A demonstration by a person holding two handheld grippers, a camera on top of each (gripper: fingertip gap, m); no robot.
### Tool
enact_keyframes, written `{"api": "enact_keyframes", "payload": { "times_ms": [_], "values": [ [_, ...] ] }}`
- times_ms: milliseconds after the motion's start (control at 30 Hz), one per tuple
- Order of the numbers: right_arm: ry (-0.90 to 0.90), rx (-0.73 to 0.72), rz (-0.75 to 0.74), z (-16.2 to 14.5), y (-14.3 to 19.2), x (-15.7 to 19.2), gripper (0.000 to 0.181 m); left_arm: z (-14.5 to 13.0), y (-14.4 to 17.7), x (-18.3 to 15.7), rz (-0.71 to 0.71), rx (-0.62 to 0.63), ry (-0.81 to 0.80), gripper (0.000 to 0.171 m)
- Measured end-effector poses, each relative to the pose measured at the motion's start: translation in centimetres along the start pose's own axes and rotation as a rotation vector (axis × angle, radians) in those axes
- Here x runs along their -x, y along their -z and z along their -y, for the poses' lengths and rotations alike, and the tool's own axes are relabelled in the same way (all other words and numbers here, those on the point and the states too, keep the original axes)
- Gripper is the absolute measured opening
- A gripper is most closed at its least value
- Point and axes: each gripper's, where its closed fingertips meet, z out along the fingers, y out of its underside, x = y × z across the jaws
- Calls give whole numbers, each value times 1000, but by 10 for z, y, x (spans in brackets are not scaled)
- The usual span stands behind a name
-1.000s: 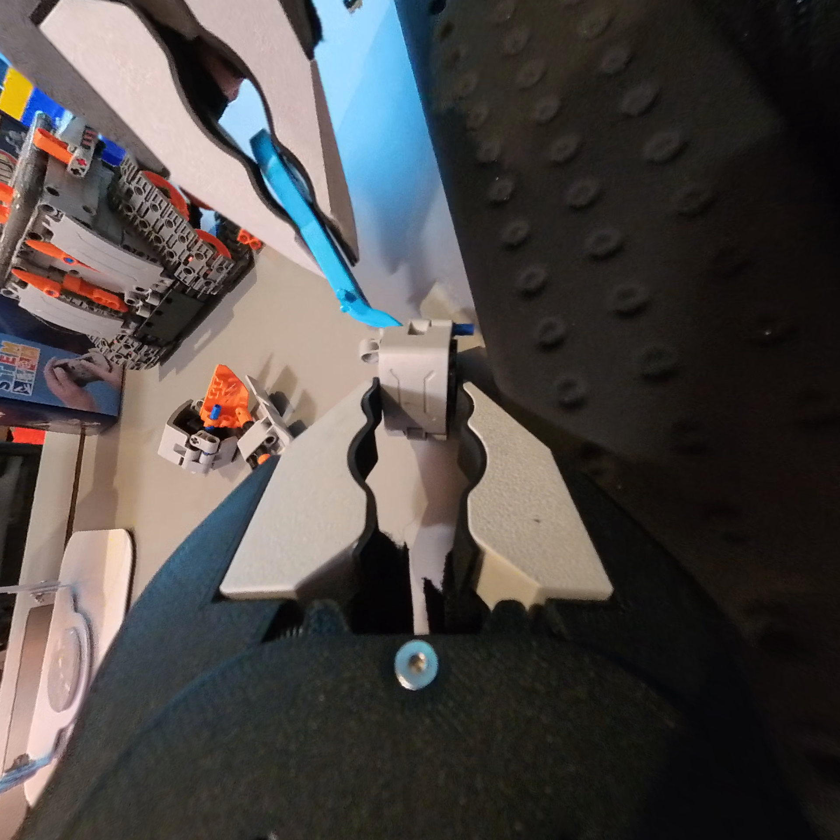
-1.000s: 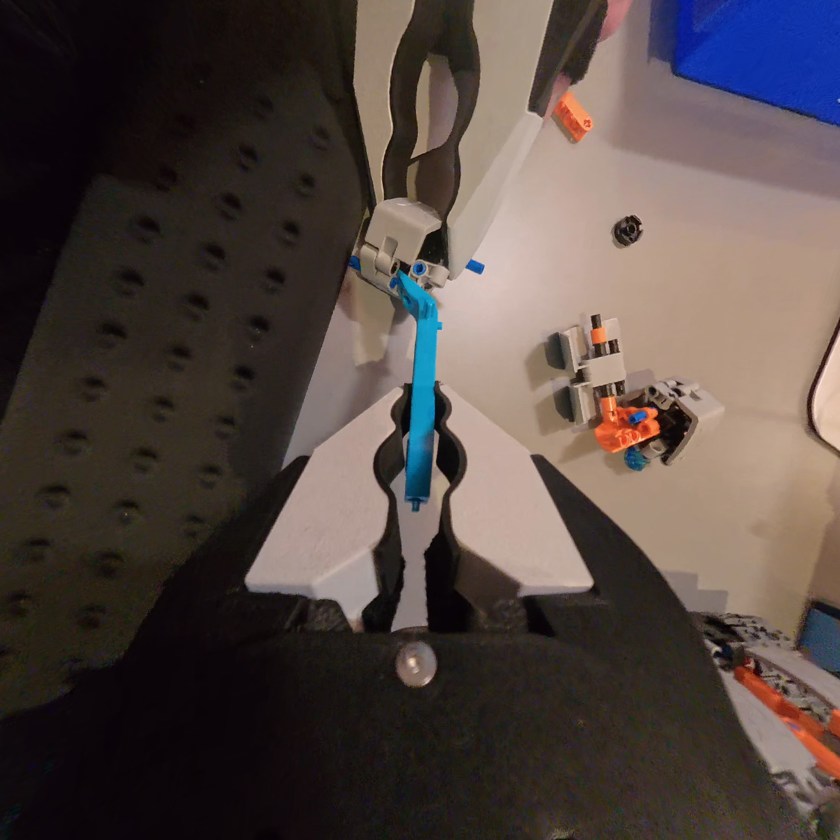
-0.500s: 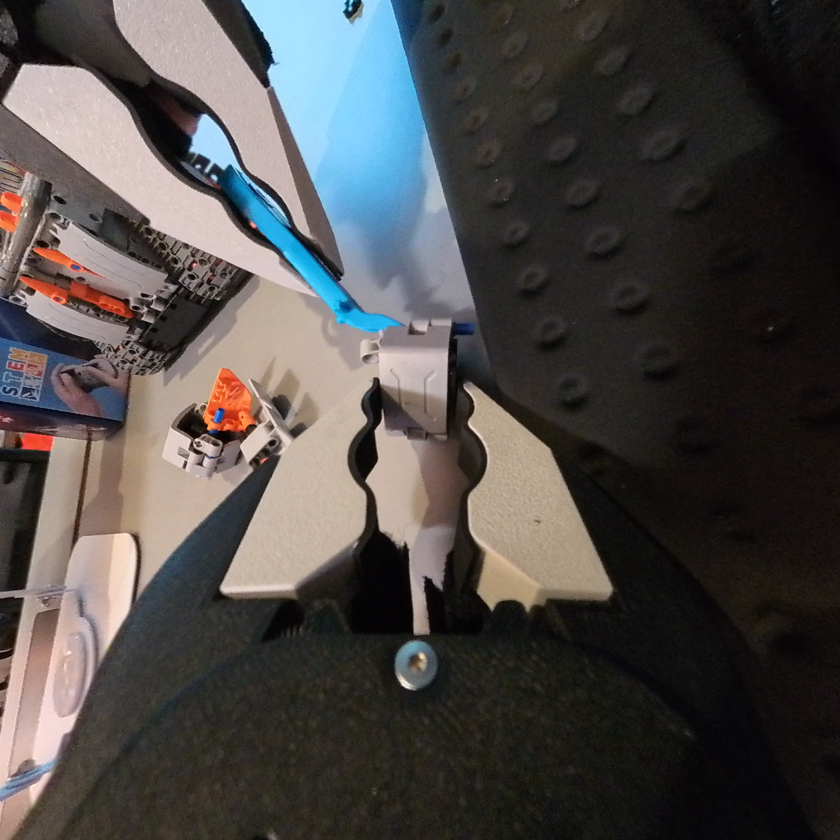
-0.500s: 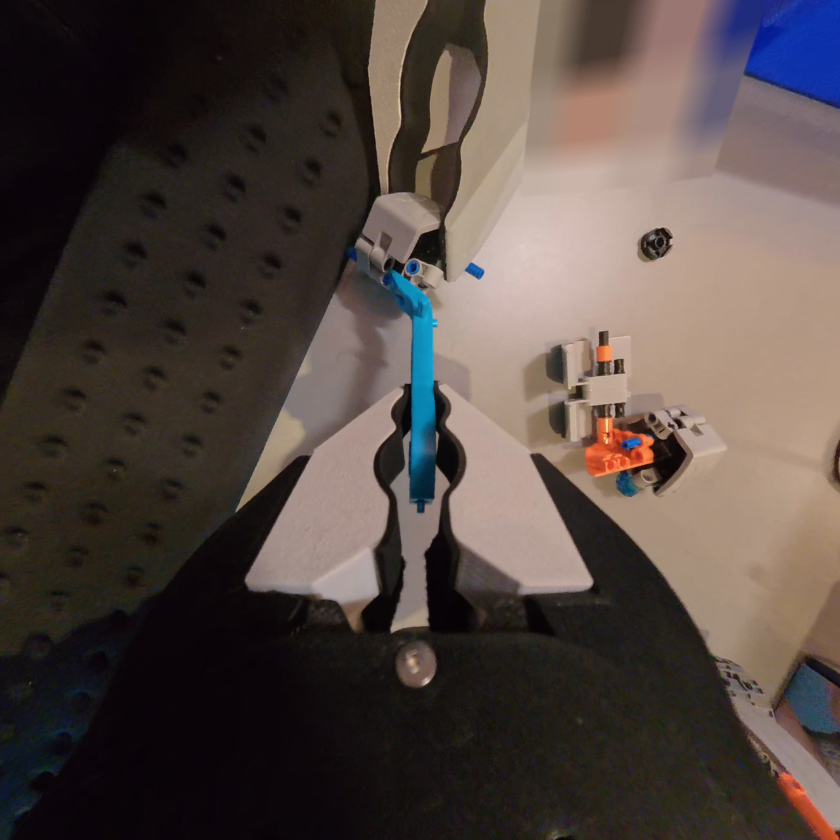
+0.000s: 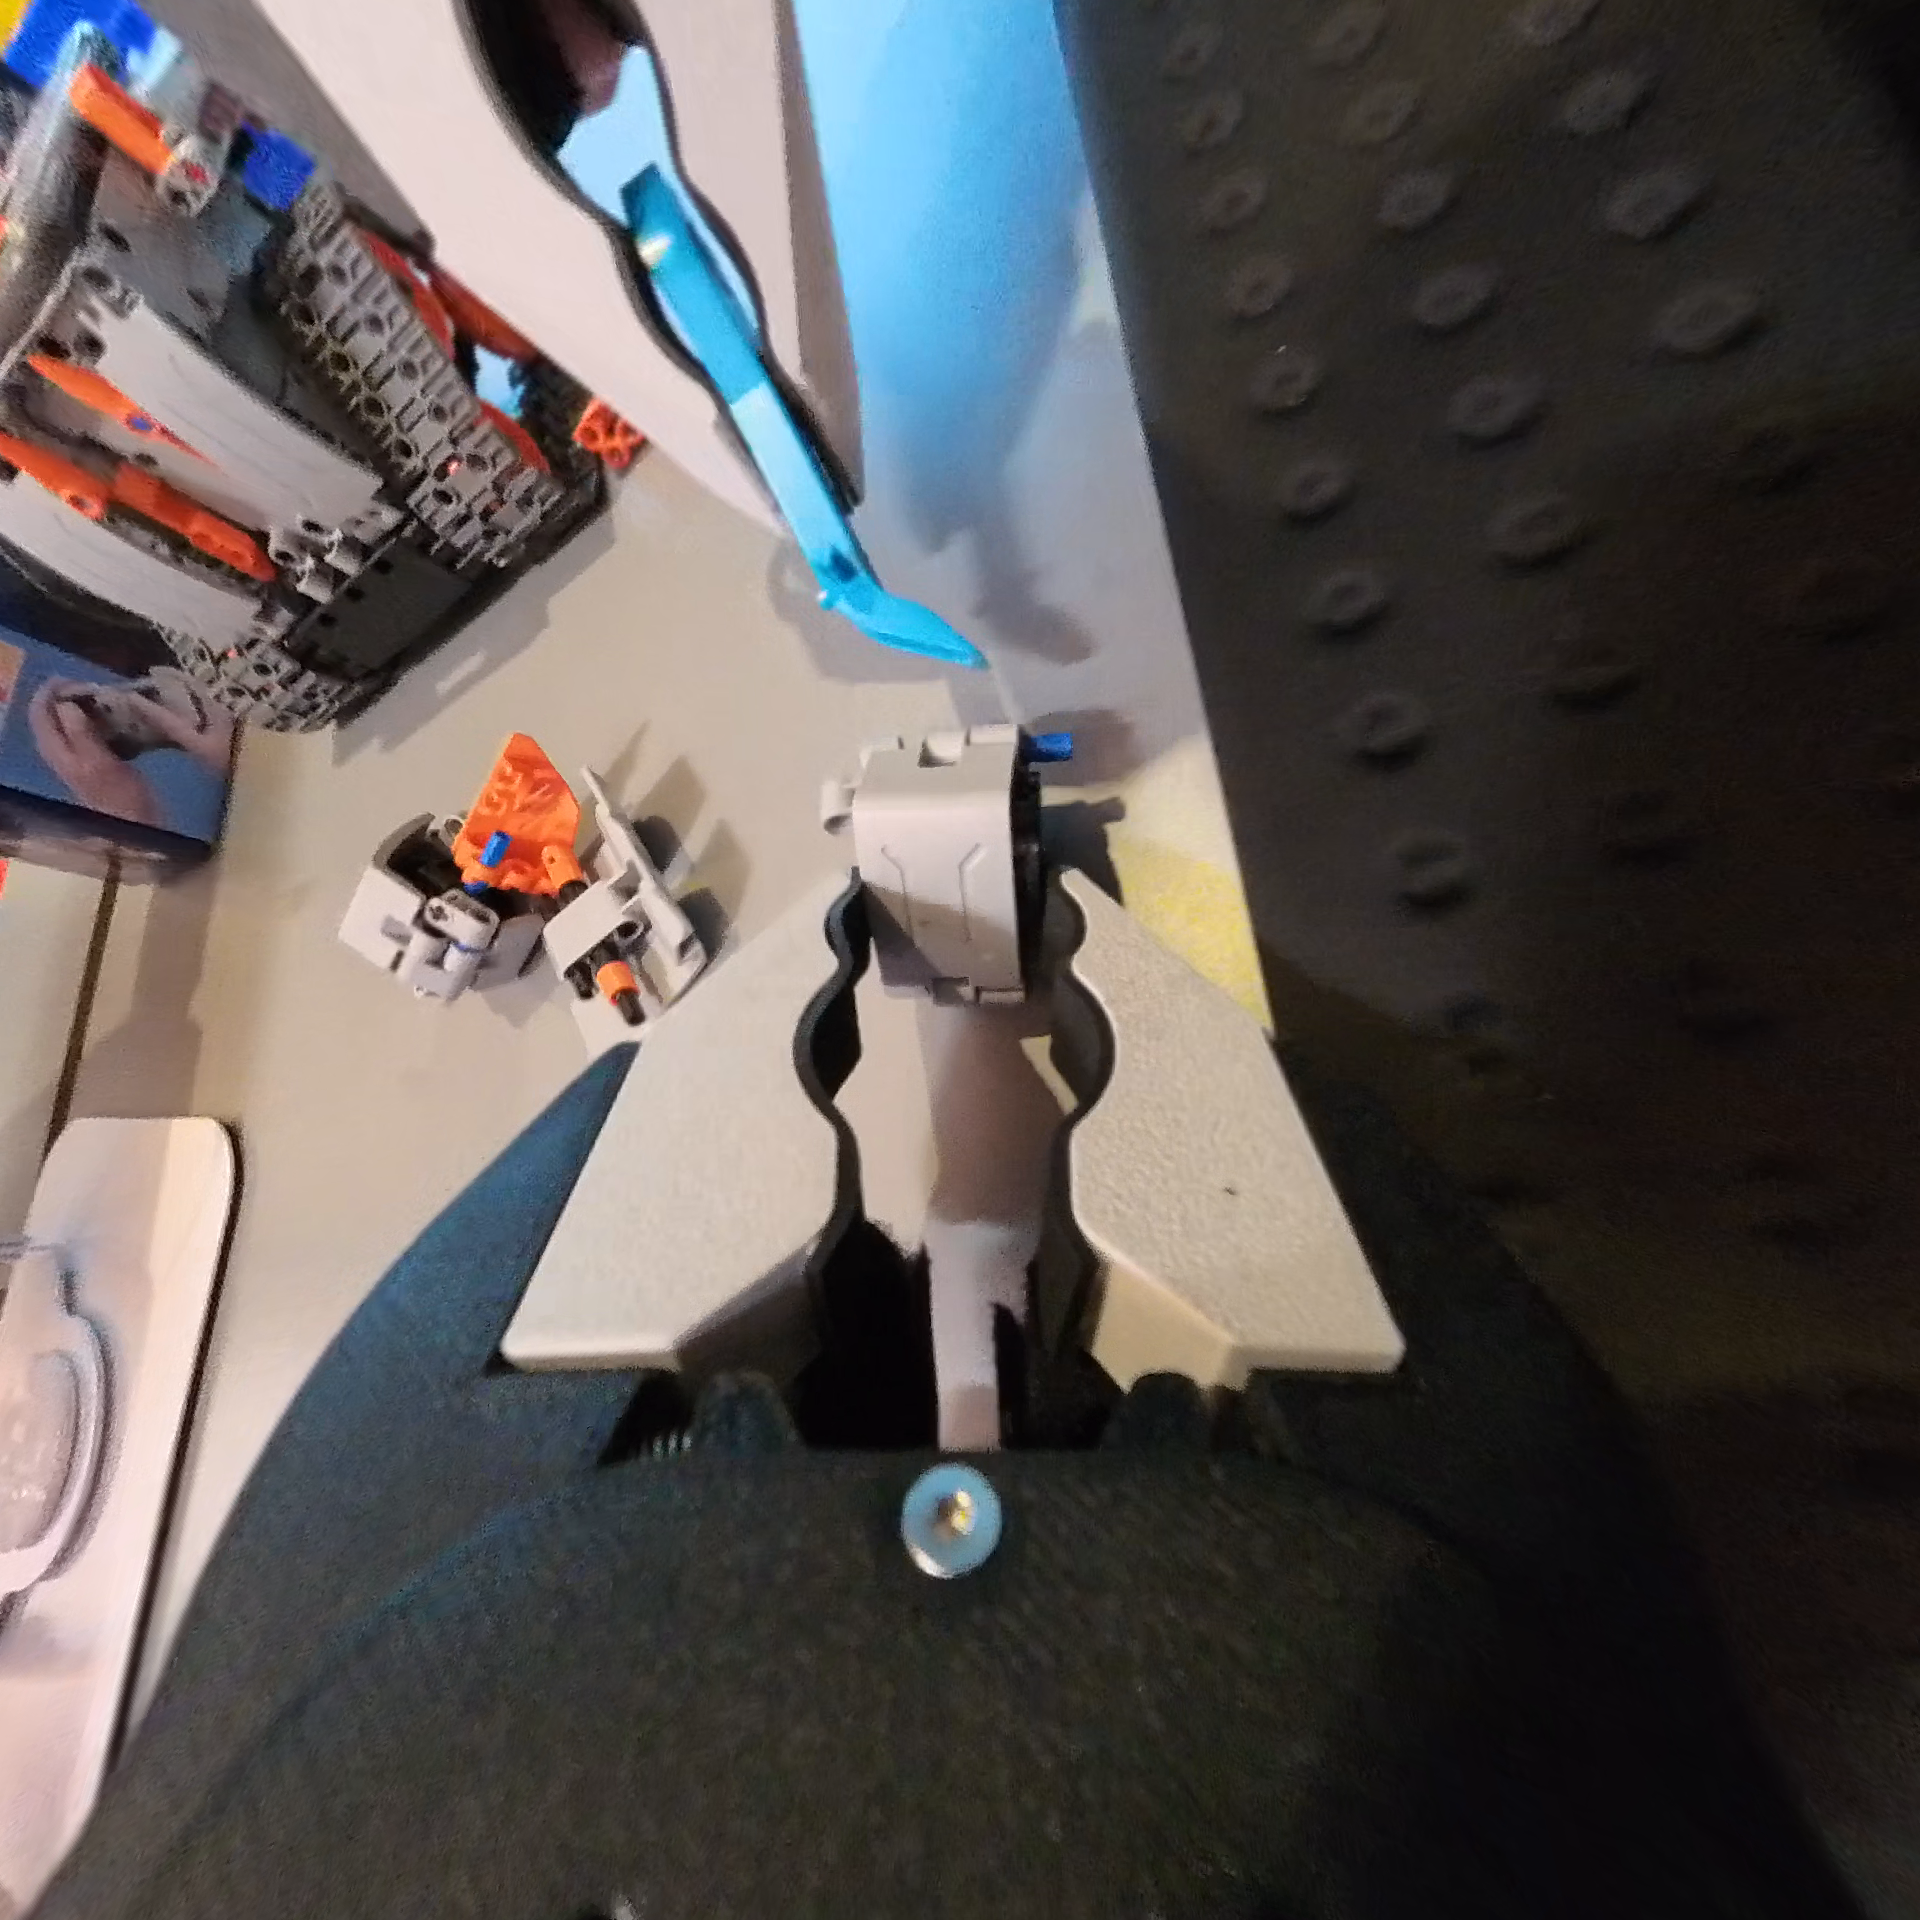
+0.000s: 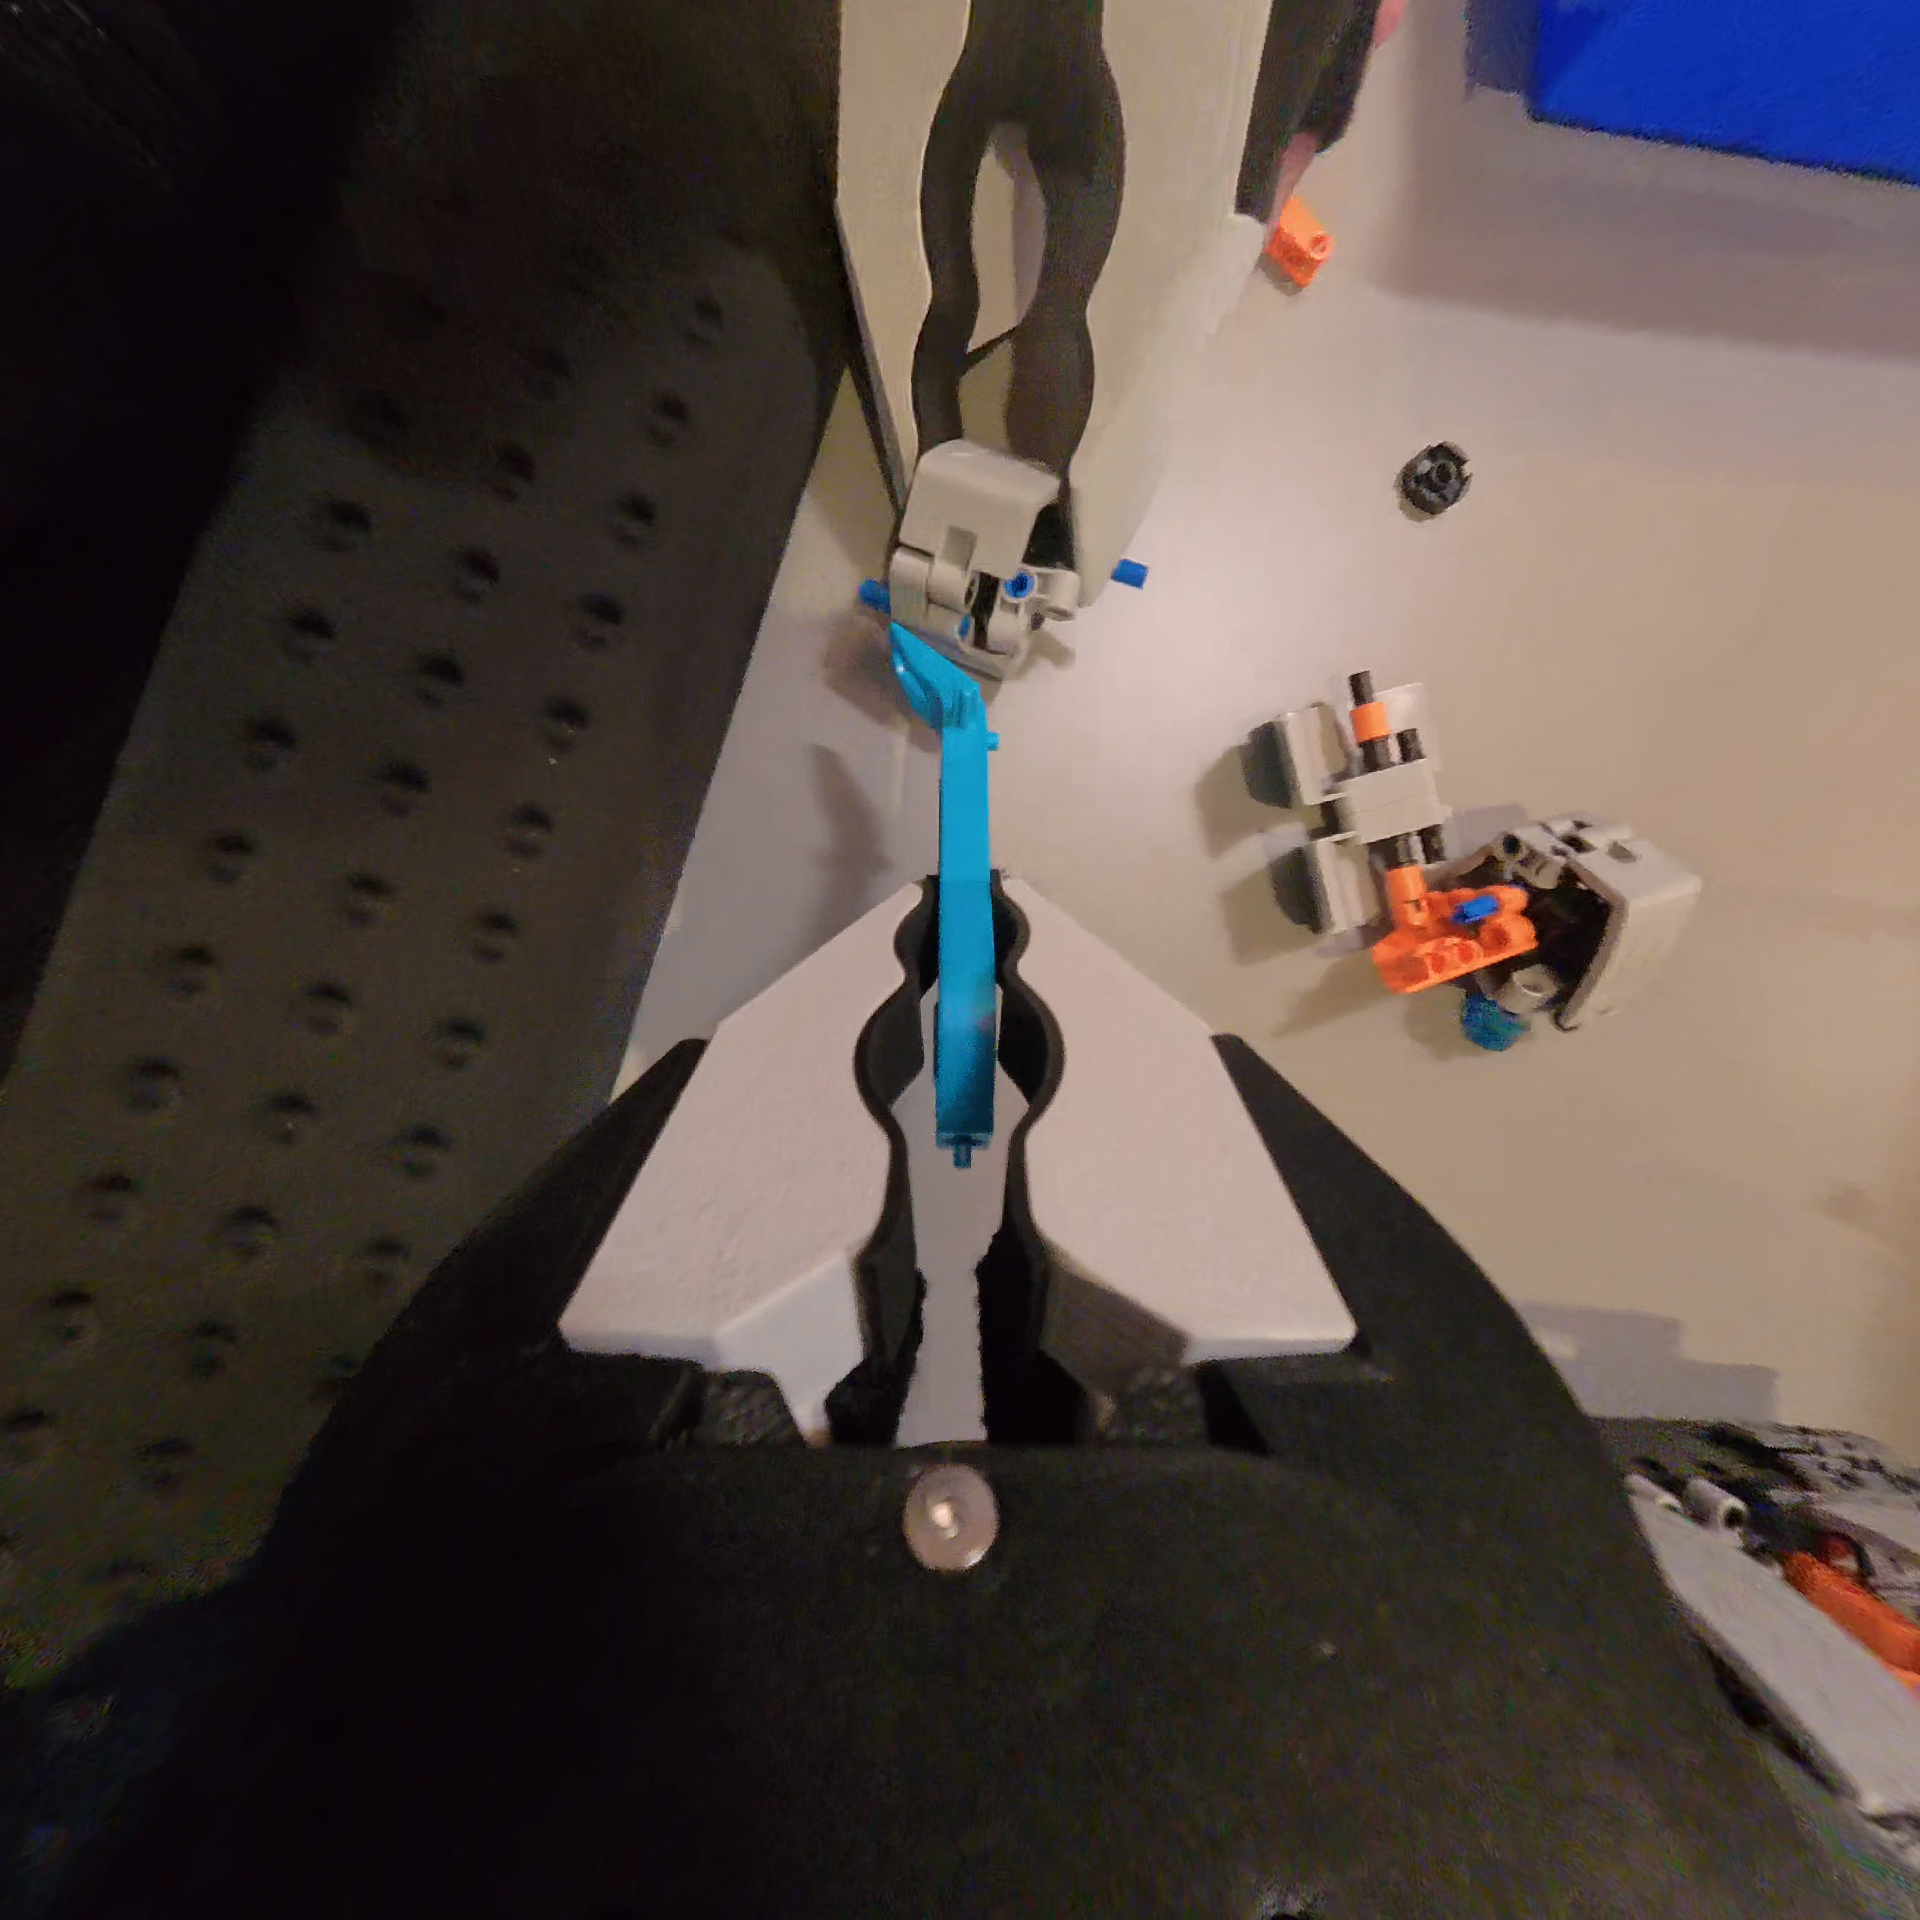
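Left gripper [image 5: 951, 935]: clamped on a grey curved building-brick module [image 5: 935, 862], held at the very tips of the fingers, most of the module sticking out past them. Short blue pins [image 5: 1051, 743] poke out of its sides; the right wrist view shows more blue pin ends on its open face

Right gripper [image 6: 964, 894]: jaws nearly together, clamped on the flat shank of a light-blue lever tool [image 6: 961, 810]. The shank runs straight out along the fingers, bent tip forward. The tip sits just beside the module's pin end. The left wrist view shows a small gap between tip and module; the right wrist view is too foreshortened to tell whether they touch

Both grippers are held above the pale grey surface [image 6: 1351, 1195], facing each other, module and tool between them

Around them:
- loose grey/orange sub-assembly [image 6: 1455, 894] lying on the surface, near but apart from both grippers
- small black round part [image 6: 1439, 478] and a small orange connector [image 6: 1294, 239] lying farther out, each on its own
- large grey/orange tracked model [image 5: 260, 468] at the edge of the surface, a printed box [image 5: 104, 748] just beside it
- pale rounded tray [image 5: 125, 1247] at the left wrist view's edge, contents blurred
- black dimpled panel [image 5: 1507, 520] close beside the left gripper, filling one side of both views; what it belongs to is unclear
- blue sheet [image 6: 1714, 73] at the far edge of the surface
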Motion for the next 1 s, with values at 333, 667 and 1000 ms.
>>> {"api": "enact_keyframes", "payload": {
  "times_ms": [333, 667, 1000],
  "values": [
    [-101, -157, -177, 4, 12, -20, 5, 15, 20, 27, 42, -72, 154, 59],
    [-32, -211, -366, 33, 29, -34, 5, 44, 16, 56, 187, -71, 156, 7],
    [-365, -579, -96, 57, 53, -28, 42, 53, 42, 87, 640, 82, -426, 1]
  ]
}}
